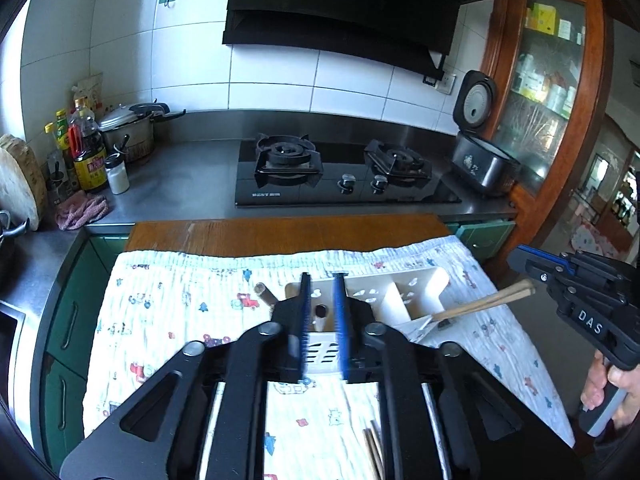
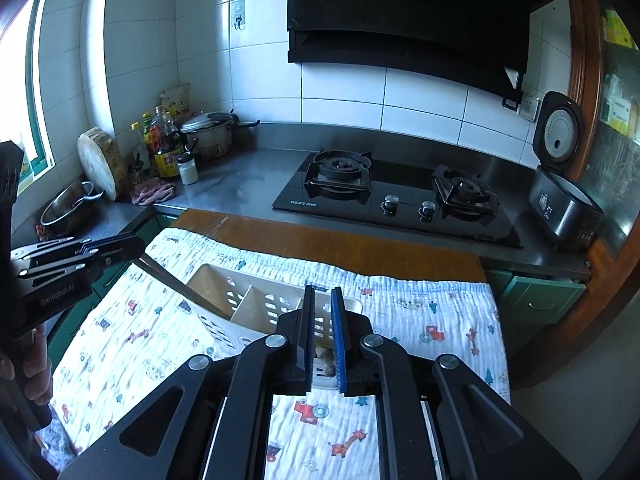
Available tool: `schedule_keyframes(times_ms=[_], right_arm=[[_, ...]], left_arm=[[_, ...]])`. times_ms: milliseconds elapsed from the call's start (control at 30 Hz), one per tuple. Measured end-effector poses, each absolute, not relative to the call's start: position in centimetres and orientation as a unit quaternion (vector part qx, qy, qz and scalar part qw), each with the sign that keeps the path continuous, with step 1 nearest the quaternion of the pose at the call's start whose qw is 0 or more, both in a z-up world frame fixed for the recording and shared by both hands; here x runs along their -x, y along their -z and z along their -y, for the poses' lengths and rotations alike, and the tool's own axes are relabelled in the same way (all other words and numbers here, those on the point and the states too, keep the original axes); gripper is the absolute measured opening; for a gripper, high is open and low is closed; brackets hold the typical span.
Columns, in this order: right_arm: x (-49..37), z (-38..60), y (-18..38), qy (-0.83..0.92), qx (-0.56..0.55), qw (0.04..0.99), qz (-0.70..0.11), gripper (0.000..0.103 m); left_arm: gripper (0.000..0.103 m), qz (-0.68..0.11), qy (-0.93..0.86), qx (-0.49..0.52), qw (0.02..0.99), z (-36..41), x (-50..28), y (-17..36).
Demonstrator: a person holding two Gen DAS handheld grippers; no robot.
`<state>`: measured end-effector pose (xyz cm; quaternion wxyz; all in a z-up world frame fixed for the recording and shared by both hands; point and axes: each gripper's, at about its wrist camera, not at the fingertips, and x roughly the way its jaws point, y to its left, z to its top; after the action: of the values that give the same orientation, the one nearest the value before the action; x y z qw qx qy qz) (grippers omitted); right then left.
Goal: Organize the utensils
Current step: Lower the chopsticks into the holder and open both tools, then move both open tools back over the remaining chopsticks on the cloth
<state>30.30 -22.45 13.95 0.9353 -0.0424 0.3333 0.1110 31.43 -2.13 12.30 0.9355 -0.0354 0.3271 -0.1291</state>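
Left tongs [image 1: 322, 320] show a narrow gap between blurred blue pads with nothing in it. They hang over the cream utensil organiser [image 1: 436, 280], which stands on a printed cloth [image 1: 180, 320], and hide its near compartments. A pair of chopsticks [image 1: 480, 304] leans out of its right side toward the right tongs [image 1: 516, 256]. A wooden handle [image 1: 264, 294] juts left, and loose chopsticks [image 1: 372, 448] lie underneath. From the right wrist, the right tongs [image 2: 322, 336] are nearly closed over the organiser's near end. Something brownish sits low between the pads; whether it is gripped cannot be told. A hob [image 2: 400, 200] stands behind.
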Motion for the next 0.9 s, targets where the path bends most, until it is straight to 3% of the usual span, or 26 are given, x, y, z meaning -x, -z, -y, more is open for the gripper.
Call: schedule_keyframes(times_ms=[133, 200, 400, 467, 900], right_arm=[[-29.3, 23.0, -14.9, -0.109, 0.042, 0.941, -0.319, 0.012], [-28.3, 23.2, -15.5, -0.107, 0.043, 0.944, -0.309, 0.021], [-23.4, 23.5, -15.6, -0.114, 0.047, 0.949, -0.291, 0.032], [-21.7, 23.5, -14.7, -0.12, 0.047, 0.948, -0.292, 0.032], [-11.4, 21.9, -3.2, -0.138, 0.043, 0.928, -0.344, 0.032]], left_arm=[[0.024, -0.316, 0.13, 0.032, 0.939, 2.1, -30.4, -13.2], [0.028, -0.304, 0.133, 0.035, 0.943, 1.8, -29.4, -13.9], [0.04, -0.278, 0.128, 0.032, 0.951, 1.2, -24.5, -15.2], [0.044, -0.277, 0.122, 0.036, 0.953, 0.9, -22.9, -15.0], [0.047, -0.301, 0.113, 0.03, 0.947, -0.8, -12.5, -8.3]])
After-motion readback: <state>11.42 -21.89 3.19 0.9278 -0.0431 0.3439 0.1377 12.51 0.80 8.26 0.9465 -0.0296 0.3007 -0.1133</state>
